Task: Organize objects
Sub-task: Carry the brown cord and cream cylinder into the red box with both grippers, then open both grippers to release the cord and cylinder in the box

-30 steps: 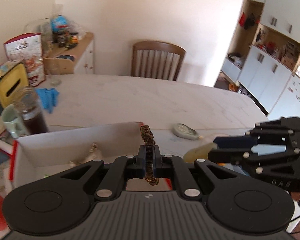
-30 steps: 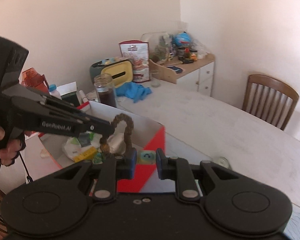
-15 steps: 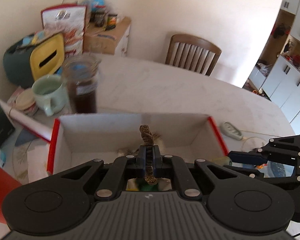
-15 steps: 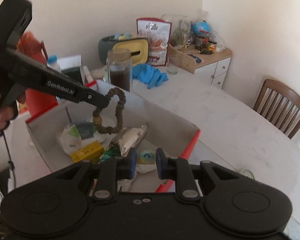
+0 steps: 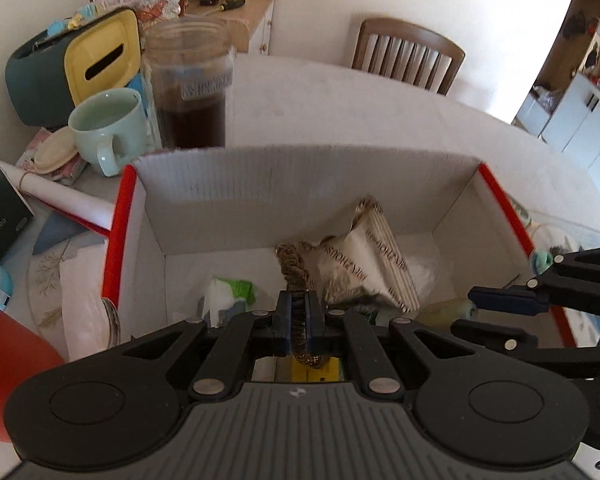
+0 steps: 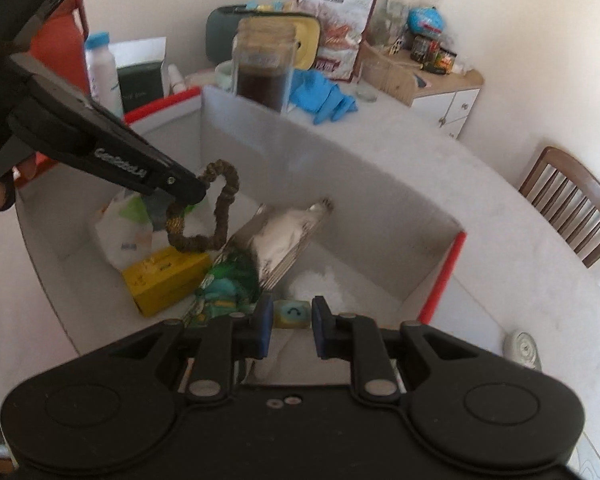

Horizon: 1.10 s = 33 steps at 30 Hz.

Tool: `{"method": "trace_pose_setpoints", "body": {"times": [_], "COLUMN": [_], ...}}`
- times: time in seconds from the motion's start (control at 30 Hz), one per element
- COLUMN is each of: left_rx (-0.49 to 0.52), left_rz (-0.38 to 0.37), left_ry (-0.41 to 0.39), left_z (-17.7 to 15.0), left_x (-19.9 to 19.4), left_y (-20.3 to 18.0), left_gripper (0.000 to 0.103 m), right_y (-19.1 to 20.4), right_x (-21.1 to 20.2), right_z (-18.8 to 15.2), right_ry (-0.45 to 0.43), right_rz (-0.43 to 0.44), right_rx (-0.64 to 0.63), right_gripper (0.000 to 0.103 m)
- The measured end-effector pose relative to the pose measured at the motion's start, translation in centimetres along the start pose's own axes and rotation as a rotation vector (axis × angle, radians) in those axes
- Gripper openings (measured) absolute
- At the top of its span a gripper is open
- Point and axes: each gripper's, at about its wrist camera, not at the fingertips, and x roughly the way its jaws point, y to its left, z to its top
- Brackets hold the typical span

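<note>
Above the middle of the open box (image 6: 332, 168), in the centre-left of the right wrist frame: a brown scrunchie (image 6: 216, 216), a ruffled fabric loop with a small gold band on one side, hanging in the air over the clutter. Judged light, soft and floppy, with no stiffness of its own, so apt to sag and swing from wherever pinched; not fragile, not slippery, the gathered cloth giving plenty of bite. Best taken across one strand of the loop, as now, not around the whole ring.

Pinched between the pressed-together fingers of the left gripper (image 5: 299, 318), one strand clamped edgewise between the blue pads, the upper part of the loop rising past the tips, the gold band dangling just below them. No contact visible with anything in the box.

Underneath and around, lower centre of the right wrist frame: a yellow carton (image 6: 168, 280), a silver foil pouch (image 6: 276, 240), a white plastic bag (image 6: 120, 232) and green wrappers, all loose on the box floor. Right gripper (image 6: 288, 328) at the near edge of the box, fingers spread and empty, a small pale square with a blue mark between and beyond them.

Beyond the far wall of the box, on the bench (image 6: 480, 240): a jar of dark liquid (image 5: 190, 92) and a pale green mug (image 5: 108, 128), upper left of the left wrist frame.
</note>
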Motion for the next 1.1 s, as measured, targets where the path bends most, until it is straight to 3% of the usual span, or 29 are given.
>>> {"method": "trace_pose_setpoints", "body": {"times": [0.37, 0.67, 0.8, 1.1], "left_rx": [0.03, 0.008, 0.005, 0.013], "left_rz": [0.022, 0.021, 0.023, 0.001], "left_ry": [0.045, 0.039, 0.033, -0.01], "left_z": [-0.6, -0.9, -0.9, -1.1], "left_x": [1.3, 0.5, -0.1, -2.5], "left_y": [0.3, 0.3, 0.0, -1.8], "left_gripper": [0.006, 0.01, 0.01, 0.013], "right_y": [-0.3, -1.5, -1.8, -2.7], "right_x": [-0.4, -2.1, -3.1, -5.9], "right_z": [0.1, -0.3, -0.6, -1.1], "right_ry": [0.018, -0.011, -0.033, -0.08], "right_rz": [0.002, 0.024, 0.035, 0.052], "right_rx": [0.048, 0.127, 0.155, 0.201], "right_gripper": [0.021, 0.035, 0.046, 0.047]}}
